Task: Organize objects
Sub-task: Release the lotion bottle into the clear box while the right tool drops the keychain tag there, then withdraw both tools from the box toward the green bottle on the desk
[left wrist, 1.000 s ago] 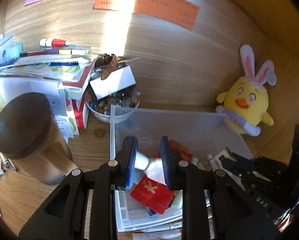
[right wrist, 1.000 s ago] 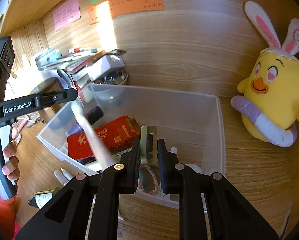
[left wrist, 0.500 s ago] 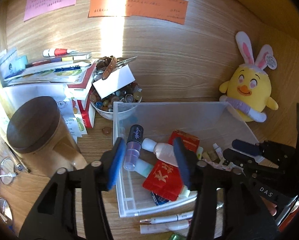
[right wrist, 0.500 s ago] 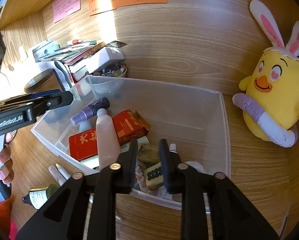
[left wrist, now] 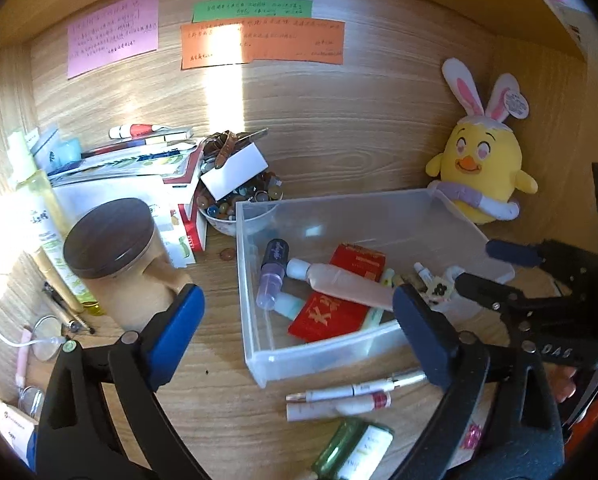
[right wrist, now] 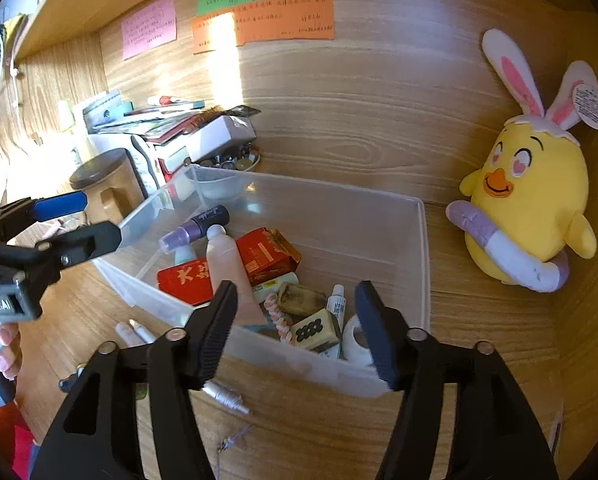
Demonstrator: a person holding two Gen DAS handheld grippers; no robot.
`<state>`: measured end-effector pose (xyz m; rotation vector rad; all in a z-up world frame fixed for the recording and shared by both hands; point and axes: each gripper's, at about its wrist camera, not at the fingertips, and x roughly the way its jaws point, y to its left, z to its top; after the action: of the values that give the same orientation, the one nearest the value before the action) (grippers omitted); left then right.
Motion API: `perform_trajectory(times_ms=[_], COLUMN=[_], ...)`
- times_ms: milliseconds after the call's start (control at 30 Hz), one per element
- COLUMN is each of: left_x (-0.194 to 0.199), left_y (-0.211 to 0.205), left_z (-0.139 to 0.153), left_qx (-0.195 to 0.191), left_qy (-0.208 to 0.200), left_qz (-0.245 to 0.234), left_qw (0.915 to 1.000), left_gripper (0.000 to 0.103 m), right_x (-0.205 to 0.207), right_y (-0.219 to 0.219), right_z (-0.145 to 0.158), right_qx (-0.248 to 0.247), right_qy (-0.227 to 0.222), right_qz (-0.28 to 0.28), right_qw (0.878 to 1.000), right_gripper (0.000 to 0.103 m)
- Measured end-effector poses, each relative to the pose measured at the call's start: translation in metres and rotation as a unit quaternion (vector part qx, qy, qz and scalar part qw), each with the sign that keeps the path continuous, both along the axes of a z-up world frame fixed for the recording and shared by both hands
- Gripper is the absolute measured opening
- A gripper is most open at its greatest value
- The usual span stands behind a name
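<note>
Left gripper [left wrist: 299, 328] gapes above bin [left wrist: 255, 344].

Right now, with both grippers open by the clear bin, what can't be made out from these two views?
- Green bottle, left wrist view: cut off by the bottom edge, label blurred.
- Wall notes: handwriting too small to read in either view.
- Pink tube, right wrist view: its lower end is hidden behind a finger of the right gripper.
- Clear bin, left wrist view: its right end is hidden behind the left gripper and the right one.
</note>
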<state>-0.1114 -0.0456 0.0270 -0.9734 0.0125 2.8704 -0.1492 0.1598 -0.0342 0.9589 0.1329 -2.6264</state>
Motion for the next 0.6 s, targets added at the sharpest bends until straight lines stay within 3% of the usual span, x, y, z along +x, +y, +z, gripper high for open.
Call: perform_trajectory(times_ms=[233,600], left_x=[0.021,0.049], left_y=[0.0,-0.001], left_z=[-0.009,-0.044], left_qx=[-0.002,-0.016], left_qy=[-0.015,-0.064], left_qz=[-0.008,-0.018], left_qw=[0.9999,0.9977], left_gripper=[0.099,0.099], right_x=[0.027,0.067], right_y=[0.007,0.011], right_z=[0.006,-0.011], right_qx=[-0.007,0.003], right_qy=[0.009,-0.006], right_qz=[0.004,0.013], right_qw=[1.0,1.0], right_gripper=[0.077,0.08])
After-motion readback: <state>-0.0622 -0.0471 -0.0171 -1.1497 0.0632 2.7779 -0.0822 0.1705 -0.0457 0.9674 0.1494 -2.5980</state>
